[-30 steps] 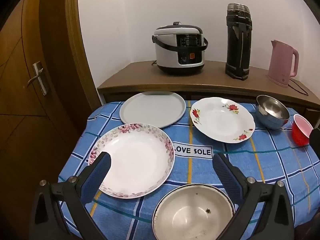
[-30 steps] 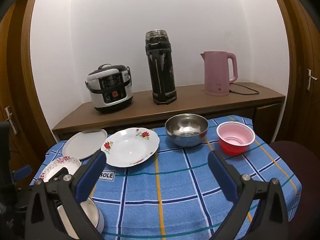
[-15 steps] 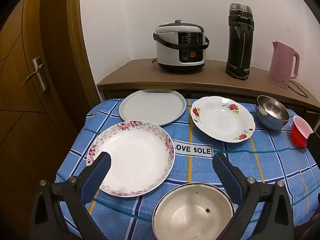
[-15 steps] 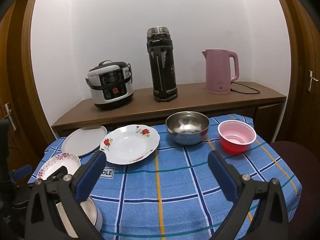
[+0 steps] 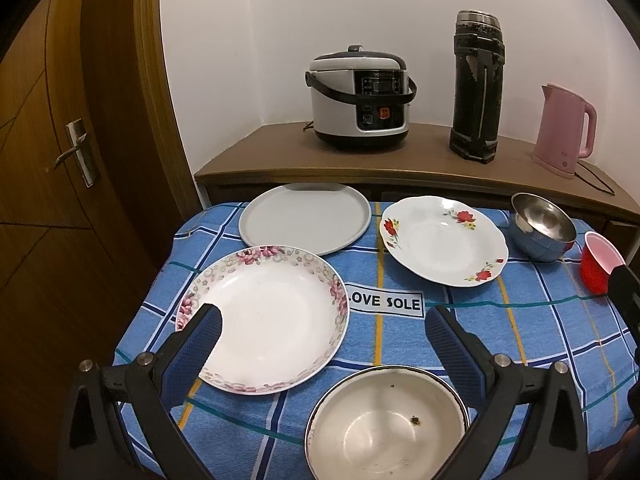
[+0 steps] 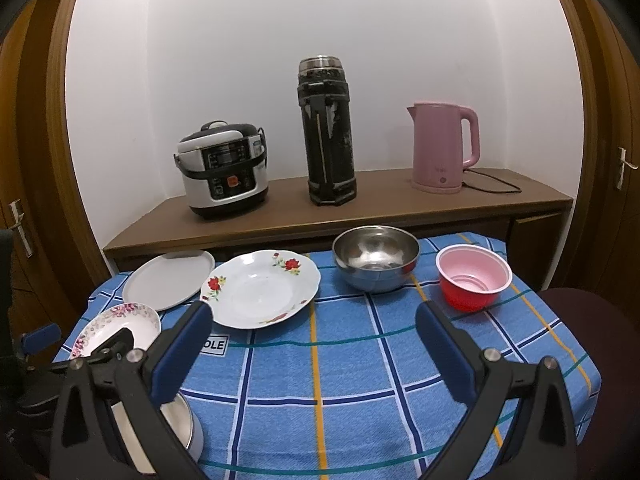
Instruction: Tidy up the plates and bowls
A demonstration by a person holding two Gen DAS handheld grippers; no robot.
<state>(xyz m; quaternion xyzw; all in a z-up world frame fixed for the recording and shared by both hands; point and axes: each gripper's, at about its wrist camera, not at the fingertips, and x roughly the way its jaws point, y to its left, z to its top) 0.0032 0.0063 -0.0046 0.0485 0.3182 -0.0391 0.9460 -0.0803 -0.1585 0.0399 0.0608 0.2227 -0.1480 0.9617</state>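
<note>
Both claws hang above the near edge of the worktop (image 6: pixel 360 364), which wears a blue checked cloth. The left claw (image 5: pixel 322 330) has its blue pads spread wide apart, nothing between them; below it, the pink-flowered plate (image 5: pixel 268 316) sits under the left pad and the white enamel bowl (image 5: pixel 384 424) sits right at the near edge, mouth up, a dark speck on its floor. The right claw (image 6: pixel 310 328) is spread just as wide and holds nothing, poised over bare cloth.

Every dish lies flat or stands upright, openings facing the ceiling. All are round, so no long axis to call. Along the far edge, left to right: the plain grey plate (image 5: pixel 304 218), its back rim poking just past the cloth toward the shelf (image 5: pixel 400 160); the red-rose plate (image 5: pixel 442 240) with its wavy rim, close beside it but apart; the steel bowl (image 6: pixel 376 258); then the red bowl (image 6: pixel 474 282) with its pink inside, near the right corner. From the left wrist view the steel bowl looks tipped toward the camera, though that may be the lens.

The pink-flowered plate nearly touches the grey plate's front rim; whether they overlap I cannot tell. A "LOVE SOLE" label (image 5: pixel 384 302) sits between the flowered plate and the rose plate.

Behind, on the wooden shelf, stand a rice cooker (image 6: pixel 224 170), a tall black flask (image 6: pixel 328 132) and a pink kettle (image 6: pixel 442 148).
</note>
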